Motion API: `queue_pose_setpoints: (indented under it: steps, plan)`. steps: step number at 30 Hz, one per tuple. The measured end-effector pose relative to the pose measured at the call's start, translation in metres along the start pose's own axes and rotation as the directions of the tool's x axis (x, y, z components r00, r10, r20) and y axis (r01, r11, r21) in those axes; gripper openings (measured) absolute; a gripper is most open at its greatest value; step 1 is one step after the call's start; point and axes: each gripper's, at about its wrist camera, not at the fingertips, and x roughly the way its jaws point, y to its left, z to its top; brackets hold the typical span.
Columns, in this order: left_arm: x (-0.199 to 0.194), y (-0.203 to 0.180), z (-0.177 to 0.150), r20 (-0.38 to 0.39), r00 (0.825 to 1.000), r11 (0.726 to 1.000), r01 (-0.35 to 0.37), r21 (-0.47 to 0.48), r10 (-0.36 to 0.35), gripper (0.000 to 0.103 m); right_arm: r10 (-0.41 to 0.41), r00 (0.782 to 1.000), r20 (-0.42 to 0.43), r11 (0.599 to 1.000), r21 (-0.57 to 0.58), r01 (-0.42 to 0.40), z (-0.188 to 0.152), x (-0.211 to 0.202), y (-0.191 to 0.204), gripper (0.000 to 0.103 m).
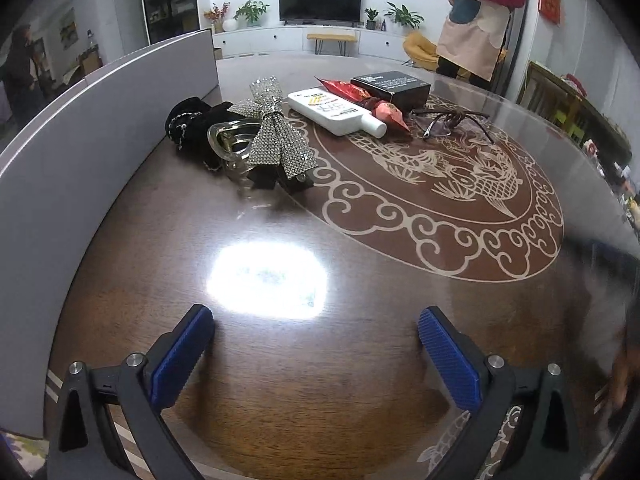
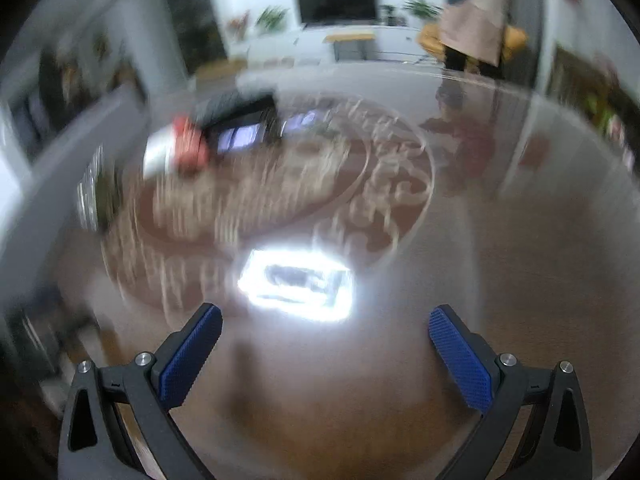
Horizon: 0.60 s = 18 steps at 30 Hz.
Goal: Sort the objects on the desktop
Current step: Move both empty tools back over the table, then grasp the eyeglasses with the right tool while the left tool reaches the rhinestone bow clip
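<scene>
Your left tool [image 1: 316, 334] stands wide and holds nothing; your right tool [image 2: 326, 332] is likewise wide and holds nothing, though the right wrist view is blurred. All items lie ahead of the left tool on the counter [image 1: 280, 360], well apart from it, across the upper centre of the frame. Count one of each: black pouch [image 1: 188, 118], clear hair claw [image 1: 232, 146], rhinestone bow [image 1: 276, 128], white bottle [image 1: 336, 112], red packet [image 1: 360, 98], black box [image 1: 392, 86], glasses [image 1: 452, 120]. The bow group at upper left appears nearest the left tool. The bottle's long axis runs from upper left to lower right, cap toward the right.
</scene>
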Motion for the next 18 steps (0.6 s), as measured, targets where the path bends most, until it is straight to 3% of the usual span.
queue_pose_setpoints:
  steps: [2,5,9,13,17,18]
  plan:
    - [0.001,0.001,0.001,0.001,1.0,1.0,0.006,-0.005,-0.006,0.103,0.072,0.997,0.032,0.994,0.08,-0.074,0.035,0.01,-0.012,0.103]
    - [0.0,0.002,0.0,0.007,1.0,1.0,0.015,-0.014,-0.015,0.103,0.149,0.986,0.07,0.985,0.072,-0.154,0.107,0.041,-0.011,0.103]
    - [-0.002,0.006,0.0,0.02,0.999,0.999,0.041,-0.035,-0.04,0.103,0.164,0.985,-0.046,0.986,0.05,-0.162,0.173,0.098,-0.002,0.103]
    - [-0.003,0.011,0.0,0.033,0.997,0.996,0.068,-0.057,-0.066,0.103,0.202,0.975,-0.092,0.978,0.065,-0.197,0.183,0.127,0.007,0.1]
    - [-0.004,0.012,-0.001,0.038,0.996,0.995,0.077,-0.063,-0.075,0.103,0.246,0.955,-0.165,0.965,-0.047,-0.257,0.163,0.128,0.034,0.081]
    - [-0.004,0.012,-0.001,0.037,0.997,0.995,0.075,-0.062,-0.073,0.103,0.293,0.934,-0.205,0.948,-0.062,-0.311,0.153,0.124,0.039,0.079]
